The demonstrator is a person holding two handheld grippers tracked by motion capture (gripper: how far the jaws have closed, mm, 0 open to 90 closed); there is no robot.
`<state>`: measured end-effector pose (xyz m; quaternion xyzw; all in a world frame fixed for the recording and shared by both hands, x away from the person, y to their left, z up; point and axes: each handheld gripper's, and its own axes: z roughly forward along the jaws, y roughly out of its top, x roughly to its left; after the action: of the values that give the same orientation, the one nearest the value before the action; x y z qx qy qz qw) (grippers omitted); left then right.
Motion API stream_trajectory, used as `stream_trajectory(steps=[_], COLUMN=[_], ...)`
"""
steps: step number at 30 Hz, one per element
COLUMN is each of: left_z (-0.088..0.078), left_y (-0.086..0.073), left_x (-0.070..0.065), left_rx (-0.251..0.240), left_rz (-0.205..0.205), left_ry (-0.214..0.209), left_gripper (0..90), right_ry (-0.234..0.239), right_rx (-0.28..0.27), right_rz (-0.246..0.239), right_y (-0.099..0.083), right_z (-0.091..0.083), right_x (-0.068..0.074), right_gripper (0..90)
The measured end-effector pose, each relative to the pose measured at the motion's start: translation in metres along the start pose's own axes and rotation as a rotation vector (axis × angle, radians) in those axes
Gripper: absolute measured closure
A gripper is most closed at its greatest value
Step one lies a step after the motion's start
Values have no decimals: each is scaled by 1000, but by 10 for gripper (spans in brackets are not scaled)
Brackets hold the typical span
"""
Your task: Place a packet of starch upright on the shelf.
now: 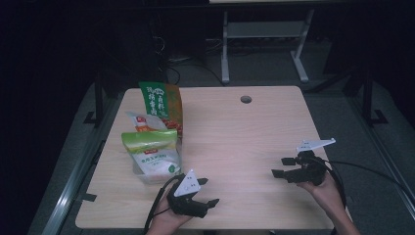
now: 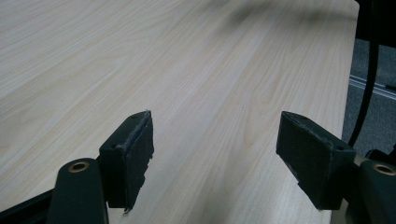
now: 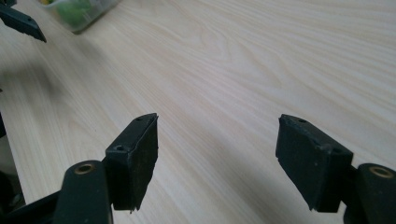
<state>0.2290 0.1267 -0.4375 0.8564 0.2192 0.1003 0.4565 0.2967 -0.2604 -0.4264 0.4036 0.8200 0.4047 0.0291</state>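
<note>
Three food bags stand in a cluster at the table's left: a tall green and orange bag at the back, a small white and orange one, and a green and white pouch in front. My left gripper rests near the front edge, just right of the pouch, open over bare wood. My right gripper is at the right side, pointing left, open with nothing between its pads. The pouch shows far off in the right gripper view.
The light wooden table has a round cable hole near its far edge. A grey metal desk frame stands on the dark floor behind. A black cable hangs past the table's edge.
</note>
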Motion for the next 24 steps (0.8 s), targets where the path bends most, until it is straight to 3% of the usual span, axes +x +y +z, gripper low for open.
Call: stream_trajectory(steps=[24], left_z=[-2], left_y=[-2], left_x=[0], left_rx=[11], left_rz=[8], left_ry=[9], left_gripper=[247], right_ry=[-12], right_rx=[-25], right_rz=[39], right_y=[-47], right_z=[-8], right_x=[9], right_gripper=[281])
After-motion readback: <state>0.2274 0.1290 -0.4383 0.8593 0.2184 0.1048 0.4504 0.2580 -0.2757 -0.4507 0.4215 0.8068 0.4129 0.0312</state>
